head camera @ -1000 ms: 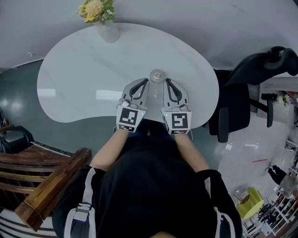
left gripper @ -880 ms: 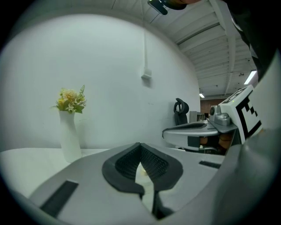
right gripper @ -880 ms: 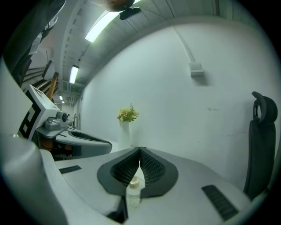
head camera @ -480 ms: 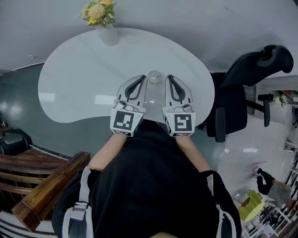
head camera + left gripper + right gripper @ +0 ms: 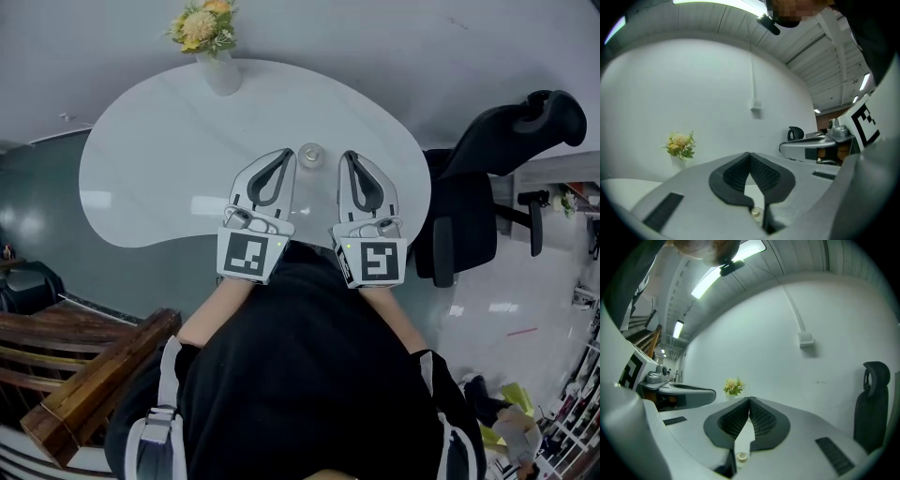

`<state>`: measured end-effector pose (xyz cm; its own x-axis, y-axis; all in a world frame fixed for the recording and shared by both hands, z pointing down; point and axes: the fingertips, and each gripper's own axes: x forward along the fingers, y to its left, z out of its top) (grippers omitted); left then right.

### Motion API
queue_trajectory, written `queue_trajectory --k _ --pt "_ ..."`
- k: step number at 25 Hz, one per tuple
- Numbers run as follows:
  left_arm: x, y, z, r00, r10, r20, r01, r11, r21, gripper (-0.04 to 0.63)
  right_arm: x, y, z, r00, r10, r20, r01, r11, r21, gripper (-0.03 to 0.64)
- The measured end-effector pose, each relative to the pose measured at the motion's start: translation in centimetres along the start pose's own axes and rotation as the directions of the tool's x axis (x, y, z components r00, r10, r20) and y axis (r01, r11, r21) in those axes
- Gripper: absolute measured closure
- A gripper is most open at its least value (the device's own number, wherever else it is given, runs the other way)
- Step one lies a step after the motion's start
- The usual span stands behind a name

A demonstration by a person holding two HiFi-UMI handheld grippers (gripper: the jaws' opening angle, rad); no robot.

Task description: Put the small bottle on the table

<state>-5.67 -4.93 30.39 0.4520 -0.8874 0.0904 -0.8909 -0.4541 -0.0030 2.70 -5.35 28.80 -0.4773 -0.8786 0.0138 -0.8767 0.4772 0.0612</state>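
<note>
White tabletop (image 5: pixel 169 141) is carrying the small bottle (image 5: pixel 310 155), which is standing near the person's edge of the surface. It appears upright, so far as the steep top-down head view allows a reading. The bottle is sitting between the tips of the left gripper (image 5: pixel 287 156) and the right gripper (image 5: pixel 346 157). It is just beside both and touching neither, and nothing is holding or steadying it.

In the left gripper view the ribbed pads (image 5: pixel 735 173) are pressing together at the tip, with nothing caught between them. In the right gripper view the pads (image 5: pixel 733 421) are meeting in the same way, equally empty. Both tools are pointing level across the table toward the vase of flowers (image 5: pixel 214 52) at the far edge. Neither gripper view is taking in the bottle itself.

Assessment: the placing step is reading as complete, since the bottle is resting on the table by its own weight and both tools are free of it. Nothing further on the bottle is looking necessary. At most the two grippers are needing to be drawn clear, with care not to clip the bottle standing between their tips
</note>
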Motion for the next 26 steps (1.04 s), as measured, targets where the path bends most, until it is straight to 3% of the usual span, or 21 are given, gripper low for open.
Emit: queue_trajectory --k 26 --pt "-1.7 -0.4 -0.1 1.0 0.009 -0.003 -0.009 0.999 0.035 0.588 -1.3 1.0 0.3 1.0 0.0 0.014 0.0 1.0 -0.024 0.595"
